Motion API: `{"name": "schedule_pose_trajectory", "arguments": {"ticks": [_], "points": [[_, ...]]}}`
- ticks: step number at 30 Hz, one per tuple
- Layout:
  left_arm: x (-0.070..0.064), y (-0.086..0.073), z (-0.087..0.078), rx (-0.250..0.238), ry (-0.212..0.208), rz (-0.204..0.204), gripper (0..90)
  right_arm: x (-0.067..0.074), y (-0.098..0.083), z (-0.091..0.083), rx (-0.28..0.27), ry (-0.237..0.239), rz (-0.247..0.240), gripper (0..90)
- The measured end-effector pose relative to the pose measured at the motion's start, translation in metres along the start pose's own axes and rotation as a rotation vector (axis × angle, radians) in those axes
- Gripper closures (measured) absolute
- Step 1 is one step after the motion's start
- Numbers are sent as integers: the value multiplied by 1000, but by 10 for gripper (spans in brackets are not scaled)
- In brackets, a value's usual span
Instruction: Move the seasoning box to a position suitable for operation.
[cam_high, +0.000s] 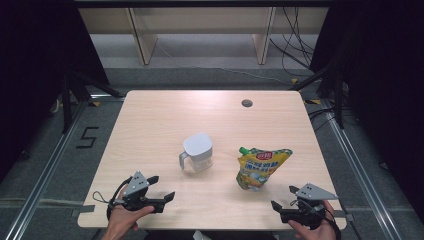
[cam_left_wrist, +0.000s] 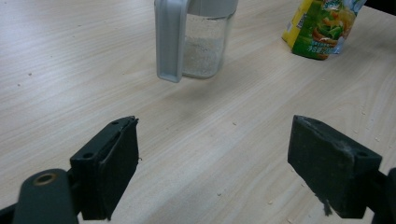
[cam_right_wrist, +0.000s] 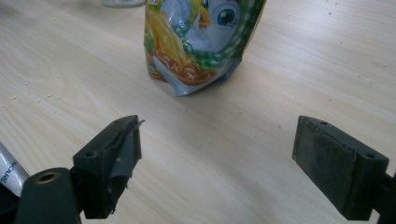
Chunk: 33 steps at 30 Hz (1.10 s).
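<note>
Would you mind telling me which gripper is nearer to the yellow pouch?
The right. The right gripper sits just below and to the right of the yellow pouch, open and apart from it. The left gripper is across the table, beyond the jar.

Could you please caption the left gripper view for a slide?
Open left gripper faces a lidded clear jar of white grains; yellow pouch beyond.

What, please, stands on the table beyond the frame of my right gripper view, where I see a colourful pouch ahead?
Observer: A clear jar with a grey lid stands left of your pouch, apart from it.
Operator: Is anything inside it?
Observer: Yes, white grains fill its lower part.
Operator: And the left hand-held gripper?
Observer: The left hand-held gripper points at the jar's handle, jaws open and empty.
</note>
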<state>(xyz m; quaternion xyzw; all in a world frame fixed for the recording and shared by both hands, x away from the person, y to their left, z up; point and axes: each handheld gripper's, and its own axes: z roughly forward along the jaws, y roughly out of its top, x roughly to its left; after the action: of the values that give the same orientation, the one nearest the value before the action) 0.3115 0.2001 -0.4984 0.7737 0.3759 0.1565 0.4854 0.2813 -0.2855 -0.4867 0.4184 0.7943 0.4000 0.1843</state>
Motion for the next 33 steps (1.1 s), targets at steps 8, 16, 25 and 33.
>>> {"name": "schedule_pose_trajectory", "arguments": {"ticks": [8, 16, 25, 33], "points": [[2, 1, -1, -1, 3, 1, 192, 1, 0, 0, 2, 10, 17, 182], [-3, 4, 5, -9, 14, -16, 240, 1, 0, 1, -2, 8, 11, 186], [3, 15, 20, -29, 69, -18, 309, 0, 1, 2, -17, 2, 1, 191], [3, 28, 34, -43, 102, -1, 418, 0, 1, 1, 2, -1, 5, 195]]}}
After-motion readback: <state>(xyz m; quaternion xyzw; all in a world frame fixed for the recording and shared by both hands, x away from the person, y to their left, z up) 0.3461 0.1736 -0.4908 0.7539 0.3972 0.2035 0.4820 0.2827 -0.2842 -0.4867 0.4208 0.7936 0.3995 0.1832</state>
